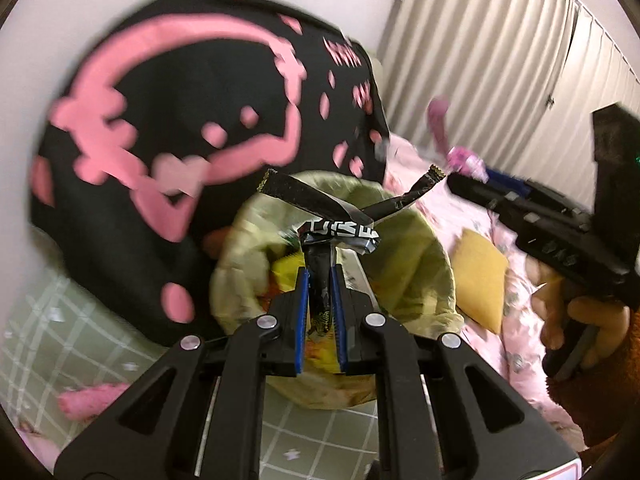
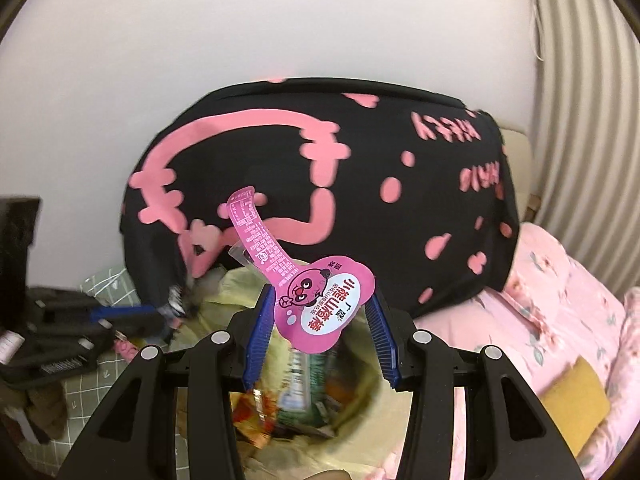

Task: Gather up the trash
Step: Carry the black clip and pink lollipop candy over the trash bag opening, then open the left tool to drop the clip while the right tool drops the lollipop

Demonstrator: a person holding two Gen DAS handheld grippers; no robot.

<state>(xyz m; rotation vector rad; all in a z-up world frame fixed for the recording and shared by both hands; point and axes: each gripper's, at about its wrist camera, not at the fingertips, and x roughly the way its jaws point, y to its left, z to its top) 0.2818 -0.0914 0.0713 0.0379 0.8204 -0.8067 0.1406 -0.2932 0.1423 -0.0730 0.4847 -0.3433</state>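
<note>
Left wrist view: left gripper [image 1: 320, 276] tilts down at the frame's centre, pinching a crinkled black foil wrapper [image 1: 340, 216] over the yellow-lined bin [image 1: 420, 256]. Right wrist view: right gripper [image 2: 320, 324], jaws wide apart, holds a glossy pink keyhole-shaped wrapper [image 2: 320, 300] by its edges above the bin's trash; black pillow [image 2: 360, 200] behind

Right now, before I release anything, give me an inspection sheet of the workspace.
Surface: pink floral bedding, green checked sheet.
Job's things: black wrapper and pink wrapper, both above the lined bin, which already holds trash.
Clutter: black-and-pink cushion, yellow pad.
Grippers: left gripper shut on black wrapper; right gripper holds pink wrapper.
Cables: nothing seen.
Surroundings: white wall, curtain.
</note>
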